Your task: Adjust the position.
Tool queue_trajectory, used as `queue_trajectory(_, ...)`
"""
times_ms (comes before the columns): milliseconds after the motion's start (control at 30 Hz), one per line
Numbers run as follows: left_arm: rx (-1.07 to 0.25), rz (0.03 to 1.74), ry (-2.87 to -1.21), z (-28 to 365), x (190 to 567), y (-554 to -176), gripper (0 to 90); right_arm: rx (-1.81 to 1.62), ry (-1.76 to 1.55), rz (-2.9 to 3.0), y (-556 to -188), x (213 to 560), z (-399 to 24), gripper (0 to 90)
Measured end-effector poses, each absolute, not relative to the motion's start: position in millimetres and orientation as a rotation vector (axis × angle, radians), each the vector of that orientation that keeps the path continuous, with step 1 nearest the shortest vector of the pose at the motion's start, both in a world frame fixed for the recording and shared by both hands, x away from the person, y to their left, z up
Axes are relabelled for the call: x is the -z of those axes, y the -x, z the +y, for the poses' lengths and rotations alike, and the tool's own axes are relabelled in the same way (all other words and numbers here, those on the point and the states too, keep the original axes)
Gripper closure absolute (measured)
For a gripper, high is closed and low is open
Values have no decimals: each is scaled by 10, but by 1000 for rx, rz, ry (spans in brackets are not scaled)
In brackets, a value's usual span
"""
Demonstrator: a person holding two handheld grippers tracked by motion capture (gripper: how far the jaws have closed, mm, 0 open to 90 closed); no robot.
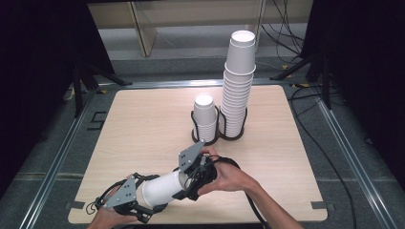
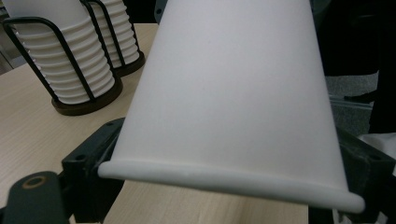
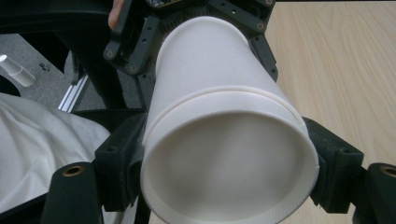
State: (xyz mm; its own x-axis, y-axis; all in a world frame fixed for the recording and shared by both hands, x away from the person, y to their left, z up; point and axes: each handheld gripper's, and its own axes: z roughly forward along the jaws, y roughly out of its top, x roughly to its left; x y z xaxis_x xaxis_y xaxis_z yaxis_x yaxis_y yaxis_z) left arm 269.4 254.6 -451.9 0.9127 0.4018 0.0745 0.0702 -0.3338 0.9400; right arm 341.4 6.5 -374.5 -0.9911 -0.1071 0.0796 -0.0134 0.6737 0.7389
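High view: both grippers, left gripper [image 1: 152, 206] & right gripper [image 1: 184, 183], pinch nested paper cups [image 1: 162, 188].

Looks like lab or test room. Small wooden table [image 1: 143, 124] sits on metal rail frame [image 1: 57, 157]. Black curtains [image 1: 33, 71] hang left and right of table. Loose black cables [image 1: 305, 129] lie on grey floor right of table. Pale shelf unit [image 1: 143, 28] stands behind table. Paper cup stacks [image 1: 236, 90] in wire holders on table.
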Motion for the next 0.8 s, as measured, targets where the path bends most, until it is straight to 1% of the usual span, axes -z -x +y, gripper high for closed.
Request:
queue_trajectory(200,-332,347,-1856,2546,4533,-2704,110,1248,-97,-2738,-3428,3740,57,260)
queue_trajectory(300,-336,343,-1874,2578,4511,-2707,108,1271,-101,-2721,-3447,3743,45,260)
queue_trajectory(400,-321,348,-1841,2569,4518,-2711,109,1278,-86,-2705,-3455,3750,34,260)
queue_trajectory(500,-324,342,-1864,2587,4499,-2710,120,1294,-99,-2693,-3479,3764,22,262)
queue_trajectory(667,-330,336,-1853,2585,4485,-2708,149,1303,-97,-2679,-3497,3774,2,265)
queue_trajectory(700,-352,327,-1891,2607,4466,-2713,152,1297,-88,-2670,-3495,3775,0,265)
queue_trajectory(733,-338,341,-1871,2591,4467,-2705,155,1299,-92,-2668,-3499,3777,-1,265)
queue_trajectory(800,-340,335,-1884,2598,4452,-2714,160,1312,-101,-2668,-3513,3782,-4,264)
